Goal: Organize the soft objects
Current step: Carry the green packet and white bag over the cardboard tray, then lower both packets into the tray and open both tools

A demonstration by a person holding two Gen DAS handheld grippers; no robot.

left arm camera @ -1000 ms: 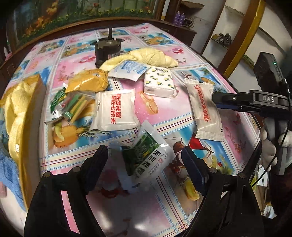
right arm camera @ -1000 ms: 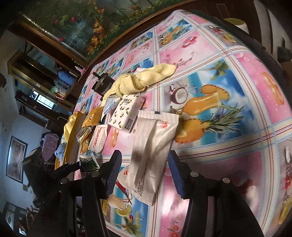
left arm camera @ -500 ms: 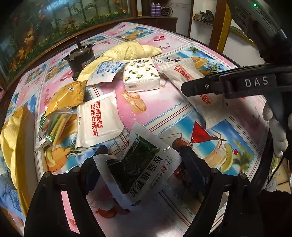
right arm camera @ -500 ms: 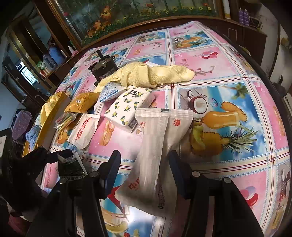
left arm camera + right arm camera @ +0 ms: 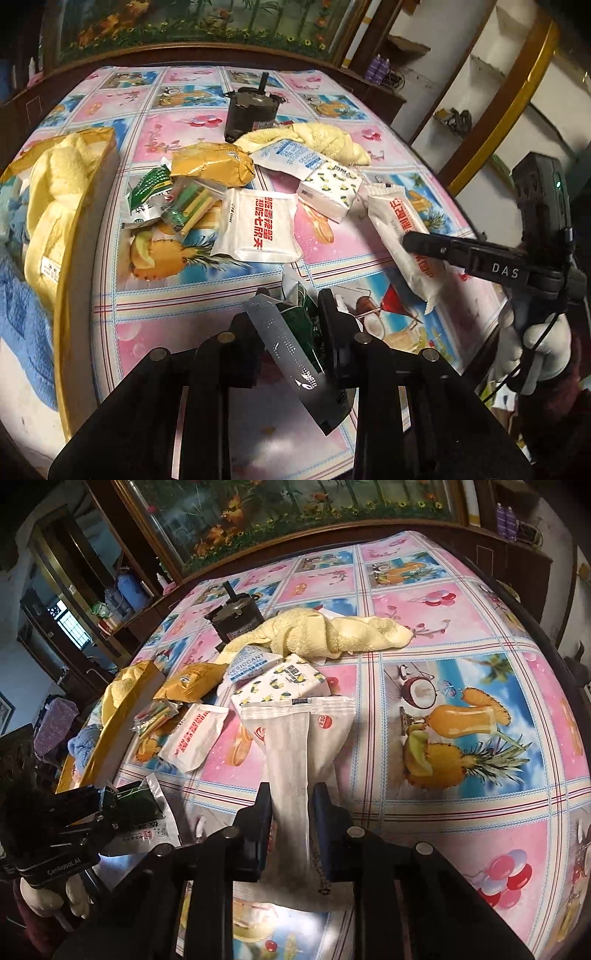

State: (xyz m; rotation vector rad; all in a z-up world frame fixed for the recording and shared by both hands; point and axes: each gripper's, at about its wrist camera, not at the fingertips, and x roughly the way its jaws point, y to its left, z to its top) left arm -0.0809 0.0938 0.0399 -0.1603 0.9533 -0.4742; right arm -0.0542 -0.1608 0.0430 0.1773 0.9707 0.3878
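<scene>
My left gripper (image 5: 291,325) is shut on a green and silver sachet (image 5: 295,332), pinching it upright above the table's near edge; it also shows in the right wrist view (image 5: 140,805). My right gripper (image 5: 291,808) is shut on a long white packet (image 5: 299,746) with red print, which lies lengthwise on the cloth; the packet also shows in the left wrist view (image 5: 402,236). A white pouch with red characters (image 5: 258,229), a lemon-print tissue pack (image 5: 328,184), a yellow bag (image 5: 210,166) and a yellow towel (image 5: 325,631) lie mid-table.
A yellow box (image 5: 74,229) holding yellow and blue cloths stands at the left edge. A black motor (image 5: 247,110) stands at the back by the towel. A bag of coloured sticks (image 5: 188,206) and a desiccant sachet (image 5: 291,155) lie among the packets. The table edge (image 5: 480,332) is close on the right.
Both grippers have closed: the left onto the green sachet, lifting it on edge, and the right onto the long white packet. The left view has swung back toward the table's middle.
</scene>
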